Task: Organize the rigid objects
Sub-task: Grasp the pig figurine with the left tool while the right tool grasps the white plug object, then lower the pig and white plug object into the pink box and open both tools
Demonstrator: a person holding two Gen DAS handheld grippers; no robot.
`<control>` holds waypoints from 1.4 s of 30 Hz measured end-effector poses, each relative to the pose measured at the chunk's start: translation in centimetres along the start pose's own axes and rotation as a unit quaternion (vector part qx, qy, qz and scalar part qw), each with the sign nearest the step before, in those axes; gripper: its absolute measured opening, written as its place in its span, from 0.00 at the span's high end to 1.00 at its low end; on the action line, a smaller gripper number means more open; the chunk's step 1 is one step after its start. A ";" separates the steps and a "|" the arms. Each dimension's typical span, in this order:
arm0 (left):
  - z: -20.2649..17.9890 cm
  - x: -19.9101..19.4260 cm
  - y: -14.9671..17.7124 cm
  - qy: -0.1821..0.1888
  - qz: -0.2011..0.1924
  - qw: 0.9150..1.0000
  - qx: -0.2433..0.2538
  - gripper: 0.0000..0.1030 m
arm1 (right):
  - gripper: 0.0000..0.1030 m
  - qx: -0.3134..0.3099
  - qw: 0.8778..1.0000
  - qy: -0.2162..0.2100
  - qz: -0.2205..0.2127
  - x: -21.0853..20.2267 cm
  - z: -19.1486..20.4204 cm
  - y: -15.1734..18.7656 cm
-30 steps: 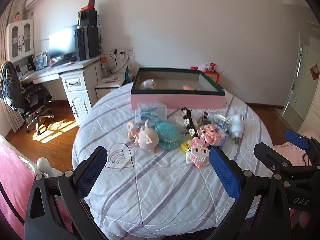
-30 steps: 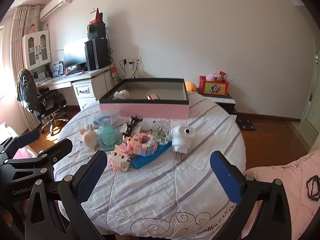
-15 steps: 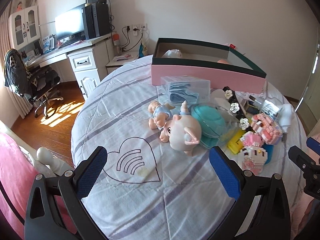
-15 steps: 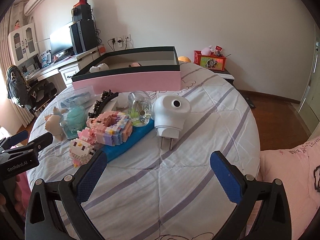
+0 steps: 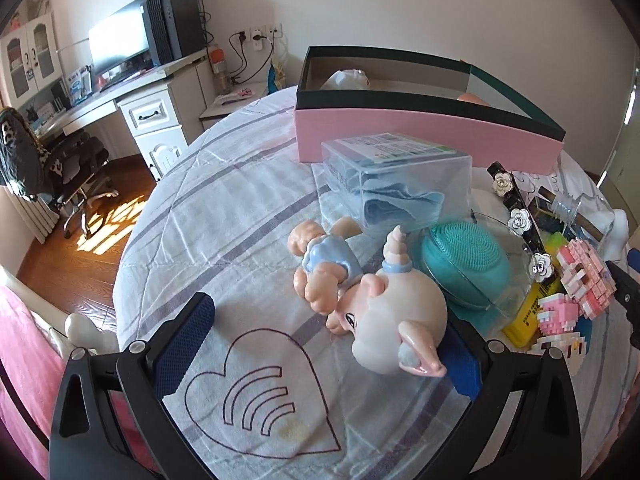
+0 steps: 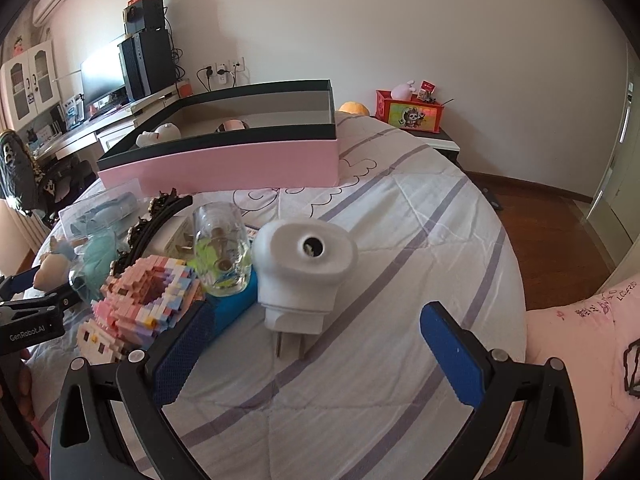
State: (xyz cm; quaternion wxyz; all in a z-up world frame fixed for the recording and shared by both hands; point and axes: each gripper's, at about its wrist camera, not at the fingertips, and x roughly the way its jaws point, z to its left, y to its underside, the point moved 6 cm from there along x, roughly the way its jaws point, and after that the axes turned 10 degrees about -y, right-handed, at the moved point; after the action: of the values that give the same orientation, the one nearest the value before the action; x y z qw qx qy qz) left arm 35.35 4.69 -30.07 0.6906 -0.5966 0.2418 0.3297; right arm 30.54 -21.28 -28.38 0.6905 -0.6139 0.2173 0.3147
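Pig figurine [image 5: 394, 320] between spread left tool [image 5: 320, 344] fingers; right tool [image 6: 310, 346] wide.

Pig doll [image 5: 394, 322] hides right blue pad of left hand-held gripper [image 5: 326, 344]

The right gripper [image 6: 312, 344] hangs wide open over the striped cloth, its fingers either side of a white plug [image 6: 302, 276]. Left of the plug stand a glass jar [image 6: 220, 248] and pink block toys [image 6: 144, 300], with a pink box [image 6: 240, 160] behind.
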 end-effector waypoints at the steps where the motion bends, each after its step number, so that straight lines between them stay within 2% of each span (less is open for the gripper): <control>1: 0.0 0.1 -0.2 0.001 -0.002 1.000 0.002 0.00 | 0.00 -0.001 1.000 0.003 0.001 0.2 -0.2 -0.3; 2: 0.0 0.2 -0.3 0.007 -0.002 1.000 0.001 0.04 | 0.00 0.000 1.000 0.004 0.002 0.5 -0.4 -0.5; 3: -0.2 0.3 -0.4 0.017 -0.001 1.000 0.002 0.13 | 0.00 0.001 1.000 0.001 0.007 0.9 -0.7 -0.7; 4: -0.4 0.2 -0.4 0.025 -0.005 1.000 0.007 0.17 | 0.00 0.003 1.000 -0.006 0.011 1.1 -0.8 -0.8; 6: -0.9 -0.1 -0.5 0.030 -0.019 0.999 0.022 0.36 | 0.02 0.009 1.000 -0.024 0.018 1.8 -1.2 -1.2; 8: -1.3 -0.4 -0.4 0.021 -0.028 0.999 0.034 0.36 | 0.13 0.011 0.999 -0.040 0.022 2.1 -1.3 -1.4; 10: -1.2 -0.7 -0.3 0.020 -0.033 0.999 0.034 0.36 | 0.32 0.012 0.998 -0.061 0.027 2.6 -1.3 -1.5; 11: -1.1 -0.8 -0.2 0.021 -0.036 0.999 0.030 0.37 | 0.36 0.011 0.997 -0.072 0.026 2.8 -1.1 -1.6; 12: -1.0 -1.0 -0.1 0.022 -0.036 0.999 0.027 0.37 | 0.45 0.006 0.997 -0.078 0.026 2.8 -0.9 -1.6; 13: -1.0 -1.2 0.0 0.023 -0.037 0.999 0.023 0.37 | 0.47 0.002 0.997 -0.079 0.025 2.7 -0.7 -1.7; 17: -1.0 -2.7 0.4 0.035 -0.044 0.998 0.014 0.37 | 0.48 0.000 0.997 -0.079 0.016 2.1 -0.5 -1.5; 23: -1.6 -6.3 0.4 0.047 -0.075 0.996 0.008 0.37 | 0.48 -0.002 0.997 -0.070 -0.035 -1.7 0.2 -1.3; 24: -1.7 -7.0 0.3 0.050 -0.081 0.995 0.007 0.47 | 0.49 -0.005 0.997 -0.069 -0.046 -2.6 0.5 -1.4; 28: -2.3 -9.6 0.3 0.061 -0.099 0.993 0.005 0.55 | 0.49 -0.025 0.993 -0.078 -0.088 -6.0 2.6 -1.9; 29: -2.5 -10.0 0.4 0.066 -0.101 0.993 0.006 0.62 | 0.49 -0.033 0.991 -0.084 -0.098 -6.8 3.5 -2.0; 31: -2.9 -10.6 0.8 0.078 -0.100 0.992 0.010 0.62 | 0.49 -0.046 0.989 -0.086 -0.110 -7.8 4.6 -2.2; 34: -3.3 -10.7 1.3 0.099 -0.094 0.991 0.006 0.63 | 0.49 -0.056 0.988 -0.097 -0.110 -8.5 6.0 -1.9; 38: -2.6 -10.2 2.0 0.105 -0.076 0.991 -0.016 0.63 | 0.49 -0.061 0.986 -0.110 -0.113 -8.9 7.0 -1.3; 42: -2.0 -12.2 1.4 0.092 -0.107 0.990 -0.029 0.63 | 0.49 -0.061 0.986 -0.109 -0.113 -8.9 6.9 -1.2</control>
State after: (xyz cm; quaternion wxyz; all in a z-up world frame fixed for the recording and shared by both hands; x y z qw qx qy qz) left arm 26.32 0.79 -22.52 0.6790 -0.6668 0.2290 0.2046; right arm 24.47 -16.02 -20.41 0.7024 -0.6375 0.0502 0.3126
